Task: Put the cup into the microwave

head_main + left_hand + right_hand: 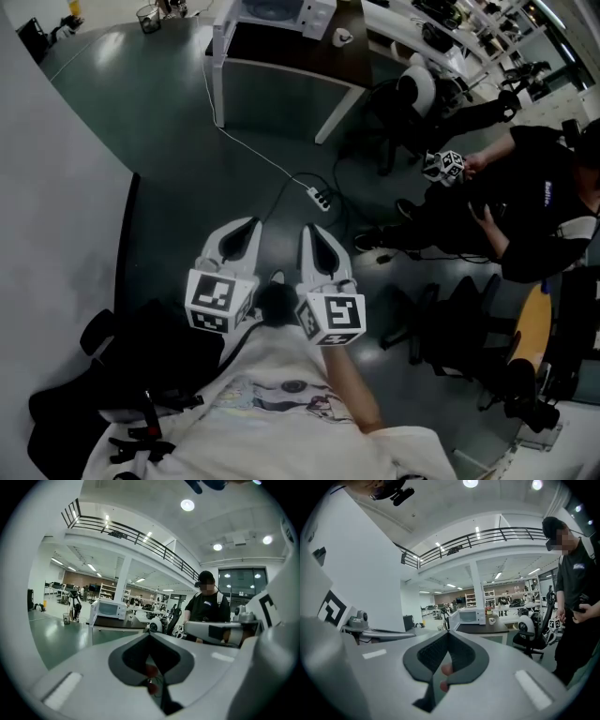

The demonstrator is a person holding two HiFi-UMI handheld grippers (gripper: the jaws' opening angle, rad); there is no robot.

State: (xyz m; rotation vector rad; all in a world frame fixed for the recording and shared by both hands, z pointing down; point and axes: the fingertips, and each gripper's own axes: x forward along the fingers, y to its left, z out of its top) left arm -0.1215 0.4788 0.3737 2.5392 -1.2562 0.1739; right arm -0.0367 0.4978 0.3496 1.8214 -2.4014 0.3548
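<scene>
While we hold both tools out over the floor, well away from the desk (300,52), the cup (344,36) sits on top of that desk, near its right end. It is small, white and round. We cannot see if anything is in it. The microwave (281,11) is a white box on the same desk, just left of the cup, with a darker window in its front. We cannot tell what is inside it.

The left hand-held gripper (242,234) is clenched, its two jaws pressed together with nothing between them. The right hand-held gripper (317,236) is clenched the same way and is empty too. Both are smooth white plastic with dark, bumpy pads, and each has a cube with black and white squares.

The desk has a dark brown top and thin white legs. A white cable (253,150) runs from the desk across the shiny grey-green floor to a power strip (321,198). A small see-through pot (147,17) stands on the floor left of the desk.

Only the head view shows the cable and the power strip. The right gripper view shows the cup from the side. The left gripper view shows the microwave, but we cannot find the cup there. A person in black (534,202) is to the right of the desk.
</scene>
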